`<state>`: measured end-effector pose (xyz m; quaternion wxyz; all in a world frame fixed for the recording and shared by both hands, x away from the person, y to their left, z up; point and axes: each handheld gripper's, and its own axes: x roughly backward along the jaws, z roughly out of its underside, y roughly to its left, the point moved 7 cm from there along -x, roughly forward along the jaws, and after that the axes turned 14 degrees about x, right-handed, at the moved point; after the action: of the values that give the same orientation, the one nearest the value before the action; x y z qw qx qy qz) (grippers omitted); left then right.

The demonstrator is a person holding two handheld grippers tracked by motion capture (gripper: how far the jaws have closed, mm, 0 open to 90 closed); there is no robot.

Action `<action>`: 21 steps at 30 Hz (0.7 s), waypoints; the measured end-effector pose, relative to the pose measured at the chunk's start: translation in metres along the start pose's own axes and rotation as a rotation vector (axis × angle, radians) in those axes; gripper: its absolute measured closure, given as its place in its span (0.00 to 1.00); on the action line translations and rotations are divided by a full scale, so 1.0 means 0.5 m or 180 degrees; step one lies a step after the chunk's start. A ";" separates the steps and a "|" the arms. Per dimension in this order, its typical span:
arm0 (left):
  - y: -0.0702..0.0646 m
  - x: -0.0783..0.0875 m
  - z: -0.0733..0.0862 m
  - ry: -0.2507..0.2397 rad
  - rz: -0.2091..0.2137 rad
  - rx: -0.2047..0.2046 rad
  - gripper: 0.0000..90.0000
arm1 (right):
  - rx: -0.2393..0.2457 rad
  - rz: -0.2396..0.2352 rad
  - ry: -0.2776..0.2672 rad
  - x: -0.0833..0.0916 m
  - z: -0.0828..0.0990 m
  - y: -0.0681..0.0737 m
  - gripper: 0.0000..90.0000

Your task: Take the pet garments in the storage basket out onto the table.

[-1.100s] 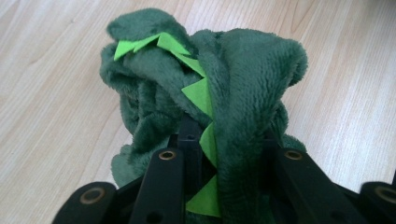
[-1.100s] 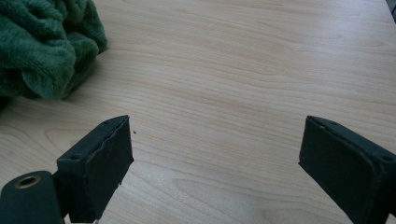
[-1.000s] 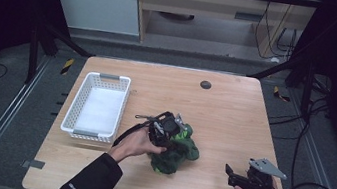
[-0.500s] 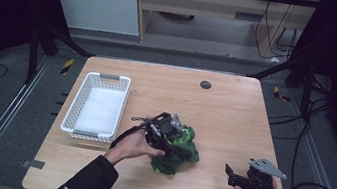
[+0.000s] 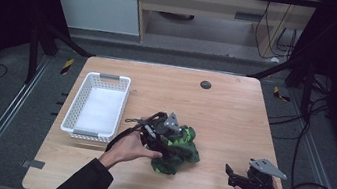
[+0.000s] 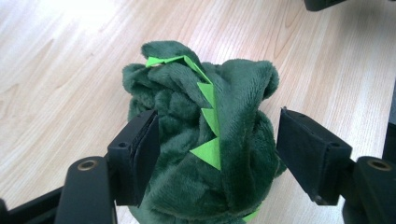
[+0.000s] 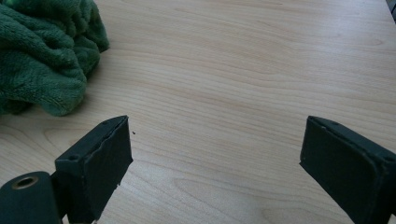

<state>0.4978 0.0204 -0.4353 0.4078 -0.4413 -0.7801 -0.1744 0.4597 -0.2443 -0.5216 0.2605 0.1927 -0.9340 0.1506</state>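
A dark green plush toy (image 5: 184, 148) with light green felt spikes lies crumpled on the wooden table (image 5: 234, 114), left of centre near the front. My left gripper (image 5: 175, 142) reaches over it from the left. In the left gripper view the plush toy (image 6: 233, 107) bulges between the jaws of the left gripper (image 6: 217, 154), which have just been opening; the right pad stands apart from the fabric, so the gripper is open. My right gripper (image 5: 229, 172) rests open near the front right corner. The right gripper (image 7: 215, 154) has only bare wood between its jaws, with the plush toy (image 7: 42, 60) off to its left.
A white perforated basket (image 5: 73, 110) stands at the table's left side. A small black round disc (image 5: 205, 84) sits near the far edge. Cables trail off the right side onto the floor.
The left gripper's jaws have spread apart around the plush toy and let go of it, and the left hand has lifted slightly. The right gripper has not moved.
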 end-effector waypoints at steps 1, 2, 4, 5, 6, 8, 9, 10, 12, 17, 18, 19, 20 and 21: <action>0.001 0.004 0.000 -0.0032 -0.0010 0.0013 0.33 | -0.0001 0.0001 -0.0003 0.000 0.000 0.000 0.10; 0.002 0.008 0.000 -0.0066 -0.0019 0.0022 0.33 | -0.0003 0.0004 -0.0004 0.000 0.000 -0.001 0.10; 0.005 0.016 0.001 -0.0143 -0.0026 0.0067 0.33 | -0.0001 0.0008 -0.0004 0.000 0.000 -0.001 0.10; 0.007 0.020 0.003 -0.0177 -0.0039 0.0087 0.33 | -0.0019 -0.0002 0.0000 0.001 0.000 -0.001 0.10; 0.009 0.024 0.004 -0.0224 -0.0048 0.0105 0.33 | -0.0024 -0.0002 0.0001 0.001 0.000 -0.001 0.10; 0.014 0.031 0.007 -0.0320 -0.0061 0.0168 0.32 | 0.0001 0.0009 -0.0004 0.000 0.001 -0.002 0.10; 0.017 0.035 0.010 -0.0363 -0.0071 0.0189 0.32 | 0.0001 0.0009 -0.0003 0.000 0.001 -0.002 0.10; 0.020 0.040 0.014 -0.0426 -0.0086 0.0214 0.32 | 0.0002 0.0009 -0.0003 0.000 0.001 -0.002 0.10; 0.026 0.047 0.019 -0.0516 -0.0106 0.0277 0.31 | -0.0003 0.0009 -0.0001 0.000 0.001 -0.002 0.10; 0.041 0.075 0.039 -0.0818 -0.0154 0.0462 0.31 | -0.0007 0.0013 -0.0002 0.001 0.001 -0.002 0.10; 0.044 0.080 0.044 -0.0866 -0.0168 0.0503 0.31 | -0.0002 0.0013 -0.0003 0.001 0.001 -0.003 0.10; 0.048 0.085 0.050 -0.0902 -0.0188 0.0535 0.31 | -0.0017 0.0004 0.0003 0.001 0.002 -0.002 0.10; 0.051 0.088 0.054 -0.0932 -0.0218 0.0545 0.31 | -0.0010 0.0007 0.0003 0.001 0.002 -0.002 0.10; 0.055 0.093 0.061 -0.0963 -0.0262 0.0559 0.30 | -0.0010 0.0007 0.0003 0.001 0.002 -0.002 0.10</action>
<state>0.4932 0.0800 -0.4195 0.3153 -0.3929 -0.8622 -0.0537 0.4596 -0.2456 -0.5220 0.2611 0.1913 -0.9343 0.1495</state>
